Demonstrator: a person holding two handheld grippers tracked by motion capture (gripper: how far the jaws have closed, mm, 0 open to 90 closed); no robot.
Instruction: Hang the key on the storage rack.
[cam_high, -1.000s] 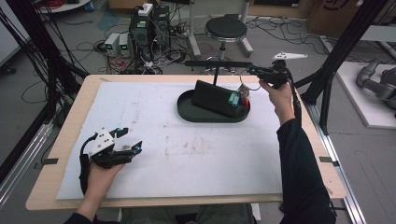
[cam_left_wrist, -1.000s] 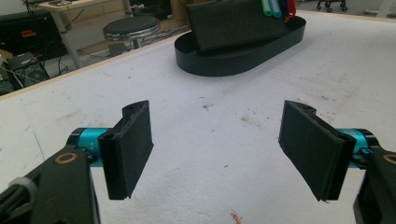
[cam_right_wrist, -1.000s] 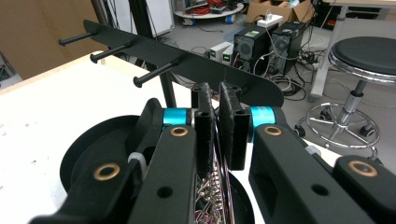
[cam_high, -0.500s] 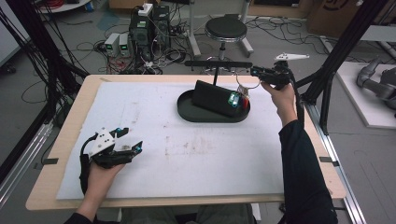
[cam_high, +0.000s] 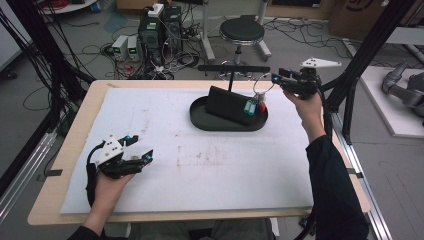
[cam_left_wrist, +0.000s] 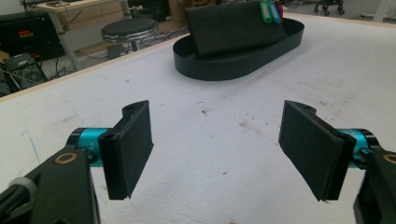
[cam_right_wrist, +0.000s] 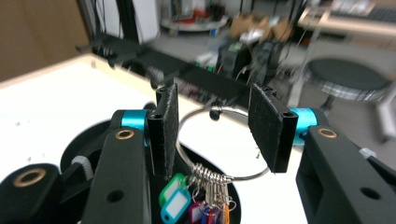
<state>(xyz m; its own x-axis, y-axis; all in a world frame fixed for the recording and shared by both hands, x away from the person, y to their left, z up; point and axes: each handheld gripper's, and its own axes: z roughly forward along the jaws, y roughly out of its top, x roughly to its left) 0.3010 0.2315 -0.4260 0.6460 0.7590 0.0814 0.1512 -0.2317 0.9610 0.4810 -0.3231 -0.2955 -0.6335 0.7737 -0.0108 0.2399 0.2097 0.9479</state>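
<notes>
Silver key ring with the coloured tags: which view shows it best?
Right gripper view: the silver key ring with coloured plastic tags sits close up between the right gripper's pads, its loop and clips distinct. The high view shows a small ring and tags over the black oval tray. The left gripper view catches distant tags.

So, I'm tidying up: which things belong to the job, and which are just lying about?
In use:
key ring with tags
black stand
black tray
right tool

Lying about:
left tool, resting
stool
floor electronics
</notes>
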